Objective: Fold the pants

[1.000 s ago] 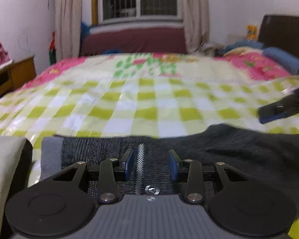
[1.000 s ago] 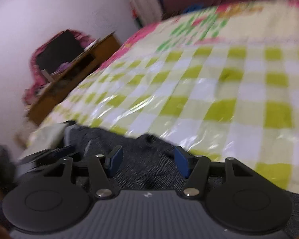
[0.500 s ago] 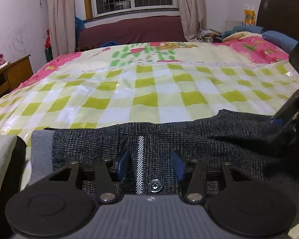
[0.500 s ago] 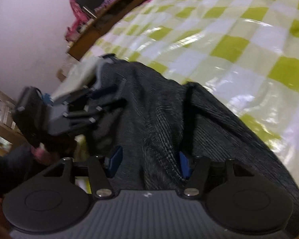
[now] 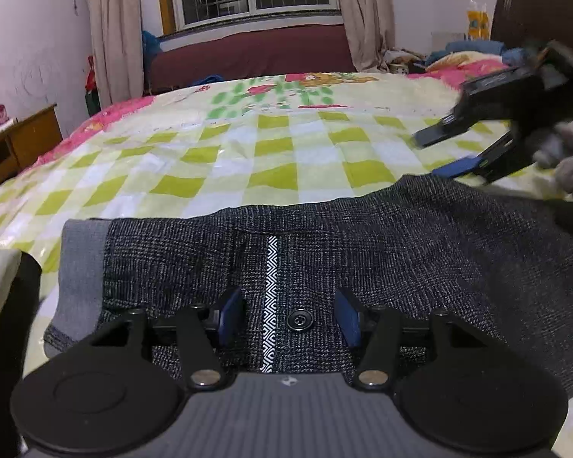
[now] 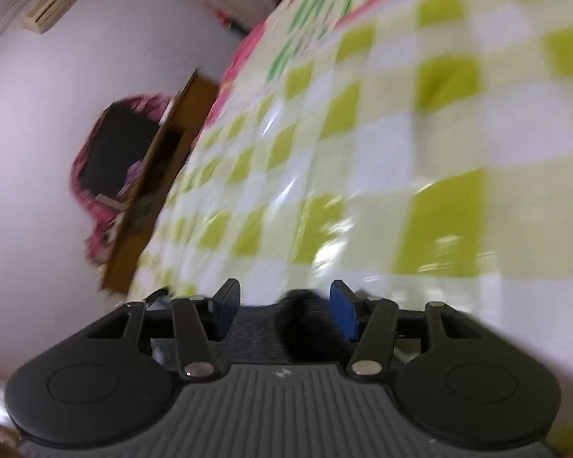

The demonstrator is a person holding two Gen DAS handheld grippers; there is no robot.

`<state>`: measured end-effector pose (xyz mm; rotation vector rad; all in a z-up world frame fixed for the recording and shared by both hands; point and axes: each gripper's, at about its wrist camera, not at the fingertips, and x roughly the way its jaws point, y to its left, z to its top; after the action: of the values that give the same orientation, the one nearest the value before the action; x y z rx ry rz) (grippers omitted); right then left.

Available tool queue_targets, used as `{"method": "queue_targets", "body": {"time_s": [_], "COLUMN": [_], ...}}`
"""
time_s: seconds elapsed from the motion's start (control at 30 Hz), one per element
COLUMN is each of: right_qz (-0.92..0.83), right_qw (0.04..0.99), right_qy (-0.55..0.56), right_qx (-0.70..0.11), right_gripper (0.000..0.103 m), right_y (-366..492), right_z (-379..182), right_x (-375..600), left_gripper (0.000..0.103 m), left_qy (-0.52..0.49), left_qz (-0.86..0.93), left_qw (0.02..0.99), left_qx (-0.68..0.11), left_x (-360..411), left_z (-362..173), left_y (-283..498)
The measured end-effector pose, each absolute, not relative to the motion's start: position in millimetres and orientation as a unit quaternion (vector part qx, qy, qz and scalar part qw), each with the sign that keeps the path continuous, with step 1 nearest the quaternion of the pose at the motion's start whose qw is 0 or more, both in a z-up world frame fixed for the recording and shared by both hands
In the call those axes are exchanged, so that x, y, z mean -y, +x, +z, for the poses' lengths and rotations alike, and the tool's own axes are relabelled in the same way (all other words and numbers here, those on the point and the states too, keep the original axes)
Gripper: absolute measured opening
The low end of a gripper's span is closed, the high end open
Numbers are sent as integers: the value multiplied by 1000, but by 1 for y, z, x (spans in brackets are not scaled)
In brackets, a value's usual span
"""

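**Dark pants laid out on checked bedcover as two grippers close in**

The pants (image 5: 324, 263), dark woven cloth with a snap button (image 5: 298, 320) and patterned strip at the waistband, are spread on the checked bedcover (image 5: 225, 160) directly beneath the left gripper (image 5: 289, 318). Its jaws are opening and straddle the button; no cloth is seen pinched. The fabric is judged soft, light and limp, best taken at the firmer waistband edge. To the right, the right gripper (image 5: 452, 152) hangs above the pants' far edge, a gloved hand (image 5: 569, 156) behind it. Only its own blurred view shows a raised cloth ridge (image 6: 305, 313) between its closing jaws, apparently not yet pressed.
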<state>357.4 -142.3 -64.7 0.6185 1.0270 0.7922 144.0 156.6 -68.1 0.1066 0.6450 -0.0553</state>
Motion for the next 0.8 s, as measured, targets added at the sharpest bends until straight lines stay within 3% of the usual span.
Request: {"method": "queue_targets", "body": {"time_s": [0.17,0.37,0.4,0.47,0.5,0.57,0.63,0.8], "right_qz": [343,251,209,145,121,56,32,-28], "right_qw": [830,853,860,868,872,884,895,901], "right_qy": [184,136,138,182,200,220,224,262], "right_qx": [-400,-437,-444,-438,-431,-408,-385,-344], "right_gripper": [55,52,49,20,17,29,28,36], "right_y": [280,199,198,205,208,200,179,105], "right_z": [-20,-45,-52,-58,-55,-41,-27,-23], "right_x": [174,238,258,305,326,365,401,460], "left_gripper": [66,66,66,66,66,66,66,66], "left_qy": [52,99,112,148,165,168,150,143], "left_qz": [-29,-84,-96,-105,-102,-92,-83,-134], "left_qw": [952,947,941,927,922,919,925,927], "left_qx": [-299,-295,-304,-327,-335,-344,-339,-321], "left_x": [-148,-103,-94,-73,-65,-59,-55,-4], "left_z": [-51,-46,-50,-63,-68,-65,-51,-39], "left_y": [135,128,130,139,145,155,159,155]}}
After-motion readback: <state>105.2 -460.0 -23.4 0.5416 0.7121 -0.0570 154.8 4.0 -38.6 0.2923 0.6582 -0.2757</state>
